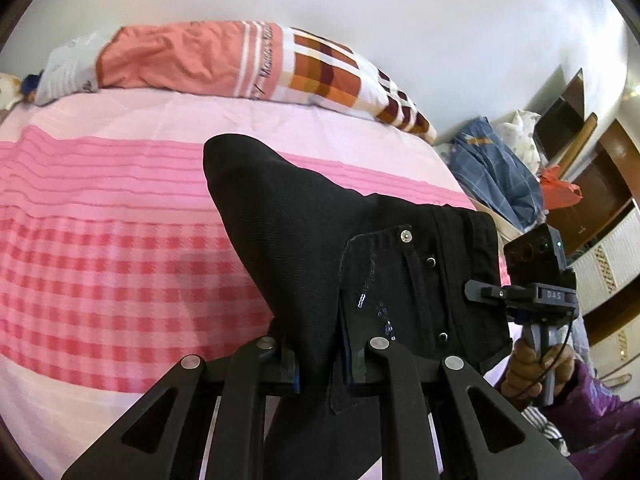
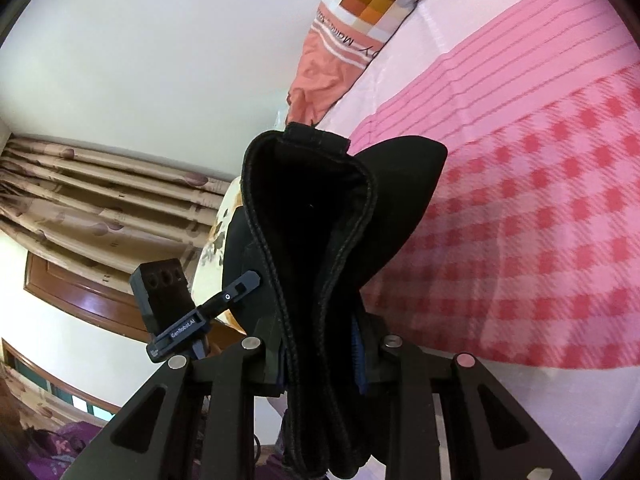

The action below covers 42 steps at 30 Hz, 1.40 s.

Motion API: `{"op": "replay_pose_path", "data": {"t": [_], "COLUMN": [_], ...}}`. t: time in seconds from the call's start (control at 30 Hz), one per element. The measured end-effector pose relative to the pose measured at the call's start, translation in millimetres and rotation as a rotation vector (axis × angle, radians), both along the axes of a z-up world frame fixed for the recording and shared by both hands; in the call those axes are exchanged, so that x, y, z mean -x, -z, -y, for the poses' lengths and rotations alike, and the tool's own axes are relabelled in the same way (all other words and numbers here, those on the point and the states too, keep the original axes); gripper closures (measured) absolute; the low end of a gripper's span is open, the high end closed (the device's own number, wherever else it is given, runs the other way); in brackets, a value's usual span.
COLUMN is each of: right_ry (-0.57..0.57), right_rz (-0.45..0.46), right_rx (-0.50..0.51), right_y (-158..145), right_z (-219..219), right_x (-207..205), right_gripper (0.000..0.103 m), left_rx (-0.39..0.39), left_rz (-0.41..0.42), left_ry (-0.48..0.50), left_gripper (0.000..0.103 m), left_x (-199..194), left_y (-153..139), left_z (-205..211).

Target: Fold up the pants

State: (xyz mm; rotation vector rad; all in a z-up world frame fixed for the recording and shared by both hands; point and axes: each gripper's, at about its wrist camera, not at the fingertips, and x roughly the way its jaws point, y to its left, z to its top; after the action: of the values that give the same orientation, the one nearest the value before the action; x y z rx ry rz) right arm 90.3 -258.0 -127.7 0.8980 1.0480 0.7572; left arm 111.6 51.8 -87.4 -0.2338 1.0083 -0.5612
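Both grippers, left gripper (image 1: pixel 324 364) and right gripper (image 2: pixel 320 364), pinched the black pants (image 1: pixel 320 232) (jaws pressed onto fabric) above the bed (image 1: pixel 100 260), keeping them spread for folding.

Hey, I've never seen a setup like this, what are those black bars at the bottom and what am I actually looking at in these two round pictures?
Each round picture comes from a fisheye camera on a hand-held two-finger gripper. The black bars are its linkages. The left gripper and right gripper are both clamped on black pants, holding them up over a bed with a pink checked sheet. Pillows lie at the bed's far end. In the left view, the person's hand holds the other gripper's handle.
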Motion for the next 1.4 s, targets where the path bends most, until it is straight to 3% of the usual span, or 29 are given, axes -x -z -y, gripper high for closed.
{"op": "replay_pose_path", "data": {"t": [0.67,1.4], "right_ry": [-0.081,-0.12], "right_rz": [-0.038,-0.052], "right_rx": [-0.037,-0.041], "right_y": [7.2,26.0], "right_z": [-96.3,-181.9], "right_x": [-63.5,-165.1], "right_gripper": [0.079,0.079], "left_rx": [-0.139,-0.223], "left_rz": [0.076,0.105], "left_ry": [-0.117,-0.206], "left_gripper": [0.089,0.088], "left_x": [-37.7,-121.1], "left_y": [-5.9,6.3], "left_z": [-70.8,-142.7]}}
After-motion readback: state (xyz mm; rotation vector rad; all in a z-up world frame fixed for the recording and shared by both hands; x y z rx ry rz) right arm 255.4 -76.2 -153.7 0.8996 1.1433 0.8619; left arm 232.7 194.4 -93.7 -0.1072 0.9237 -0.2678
